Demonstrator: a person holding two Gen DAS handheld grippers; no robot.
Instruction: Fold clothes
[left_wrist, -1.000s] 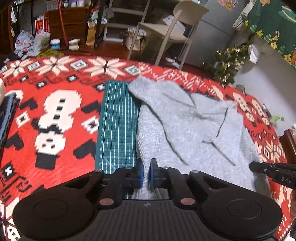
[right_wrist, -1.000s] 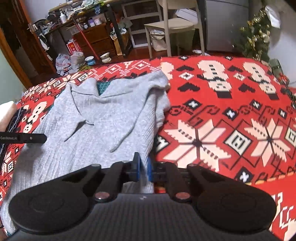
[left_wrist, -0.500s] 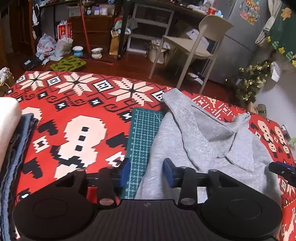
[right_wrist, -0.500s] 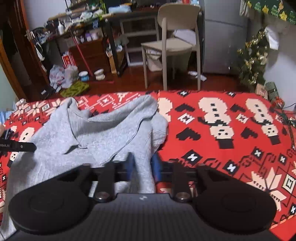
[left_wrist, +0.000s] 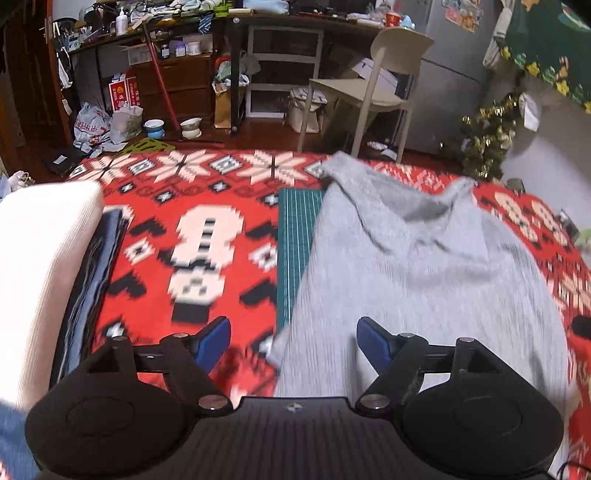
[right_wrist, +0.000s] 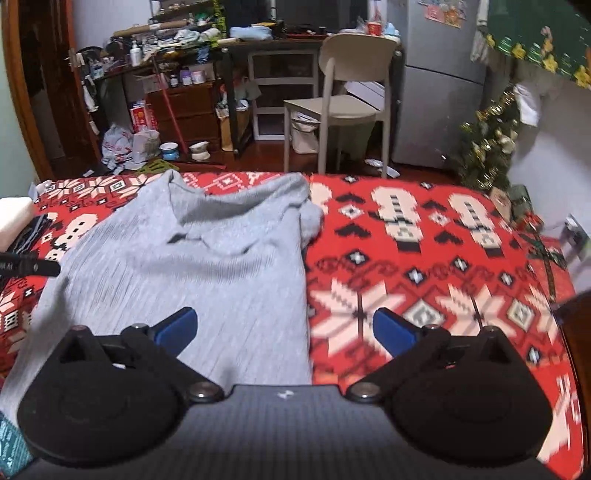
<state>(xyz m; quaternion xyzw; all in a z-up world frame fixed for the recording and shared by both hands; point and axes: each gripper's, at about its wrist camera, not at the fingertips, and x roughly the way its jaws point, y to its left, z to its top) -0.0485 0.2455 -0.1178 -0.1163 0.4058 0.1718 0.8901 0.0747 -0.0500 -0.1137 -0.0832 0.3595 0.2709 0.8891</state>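
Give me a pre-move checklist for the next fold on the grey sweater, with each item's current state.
1. Left gripper open, holding nothing: ok.
2. Right gripper open, holding nothing: ok.
3. Grey sweater lying on the red patterned cloth, not hanging off the near edge: cannot tell, the gripper body hides its hem.
4. Sweater flat: not ok, the collar end is bunched and rumpled.
5. Sweater's left edge free to grasp beside the green cutting mat: ok.
6. Folded stack well apart from the sweater: ok.
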